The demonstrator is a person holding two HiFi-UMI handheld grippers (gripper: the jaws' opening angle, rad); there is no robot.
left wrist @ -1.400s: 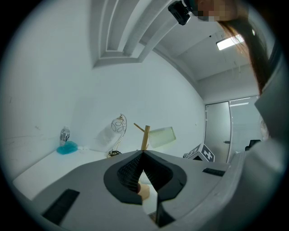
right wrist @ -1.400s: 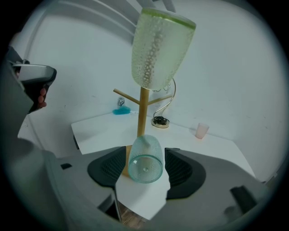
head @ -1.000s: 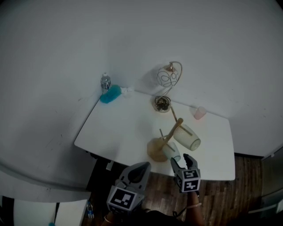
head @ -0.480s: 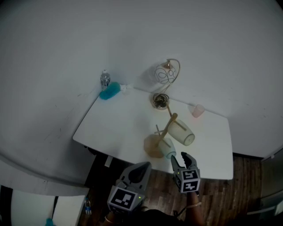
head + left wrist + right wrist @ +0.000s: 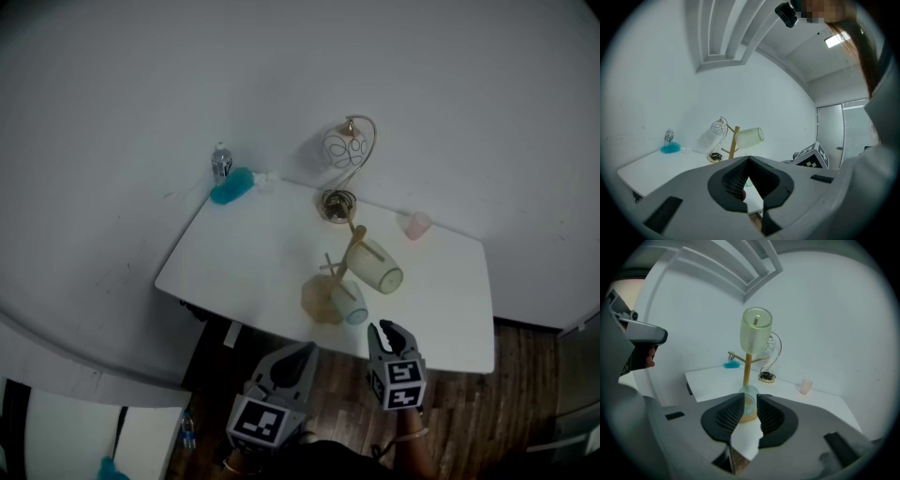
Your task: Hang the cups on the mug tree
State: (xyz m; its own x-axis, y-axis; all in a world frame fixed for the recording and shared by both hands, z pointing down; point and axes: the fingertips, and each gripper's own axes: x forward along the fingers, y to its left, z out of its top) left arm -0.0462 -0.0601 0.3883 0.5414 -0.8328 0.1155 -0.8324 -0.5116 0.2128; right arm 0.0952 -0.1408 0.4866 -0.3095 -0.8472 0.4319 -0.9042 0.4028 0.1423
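Note:
The wooden mug tree [image 5: 339,273] stands on the white table [image 5: 251,251]. A pale green cup [image 5: 377,266] hangs on an upper peg and a light blue cup [image 5: 351,303] on a low one by the base. A pink cup [image 5: 415,225] stands apart on the table at the back right. My right gripper [image 5: 389,331] hovers off the table's front edge, short of the blue cup [image 5: 749,397]; its jaws have just been closing, a narrow gap is left, and nothing is between them. My left gripper [image 5: 302,354] is shut and empty, lower left of the tree [image 5: 733,143].
A gold wire lamp [image 5: 343,167] stands behind the tree. A blue object [image 5: 232,192] and a small bottle [image 5: 221,161] sit at the table's back left corner. Wooden floor [image 5: 459,412] lies below the front edge. White walls surround the table.
The right gripper's jaws have narrowed from wide apart to a slim gap. Both grippers have drawn back from the tree, which now sits farther up the head view.

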